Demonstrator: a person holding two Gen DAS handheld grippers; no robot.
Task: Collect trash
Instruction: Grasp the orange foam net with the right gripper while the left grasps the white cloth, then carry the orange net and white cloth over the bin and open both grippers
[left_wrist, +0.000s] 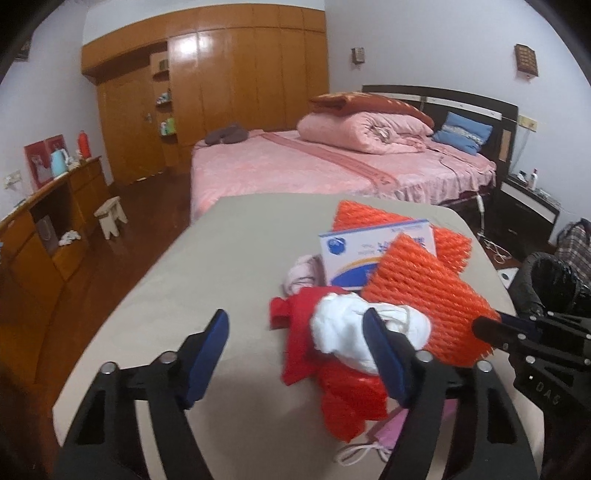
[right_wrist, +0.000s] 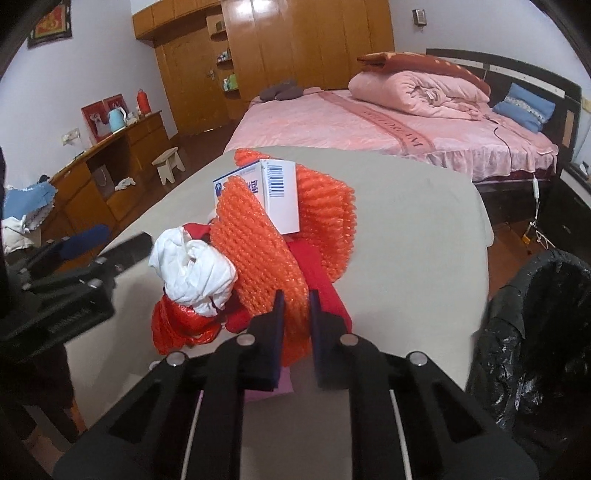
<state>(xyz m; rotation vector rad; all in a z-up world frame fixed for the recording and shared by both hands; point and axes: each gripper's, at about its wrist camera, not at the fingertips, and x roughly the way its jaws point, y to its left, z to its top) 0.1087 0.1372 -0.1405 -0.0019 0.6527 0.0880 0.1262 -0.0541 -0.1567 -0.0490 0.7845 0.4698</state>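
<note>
1. Right wrist view takes in a beige table (right_wrist: 406, 236) with a pink bed (right_wrist: 369, 125) behind it and a black-lined trash bin (right_wrist: 546, 325) just beside the table's right edge.
2. A heap of trash lies in the middle of the table: orange foam netting (right_wrist: 255, 236), a white carton (right_wrist: 280, 192) propped on it, a red plastic bag (right_wrist: 177, 325) and a crumpled white wad (right_wrist: 192, 273).
3. Right gripper (right_wrist: 294, 299) is clenched on the near edge of the orange foam netting, both pads pressing the mesh.
4. Left gripper (left_wrist: 295, 332) stands spread above the table; its right finger (left_wrist: 380, 347) is against the crumpled white wad (left_wrist: 351, 332), its left finger over bare tabletop, nothing grasped.
5. A pink face mask (left_wrist: 380, 432) lies at the table's near edge.
</note>
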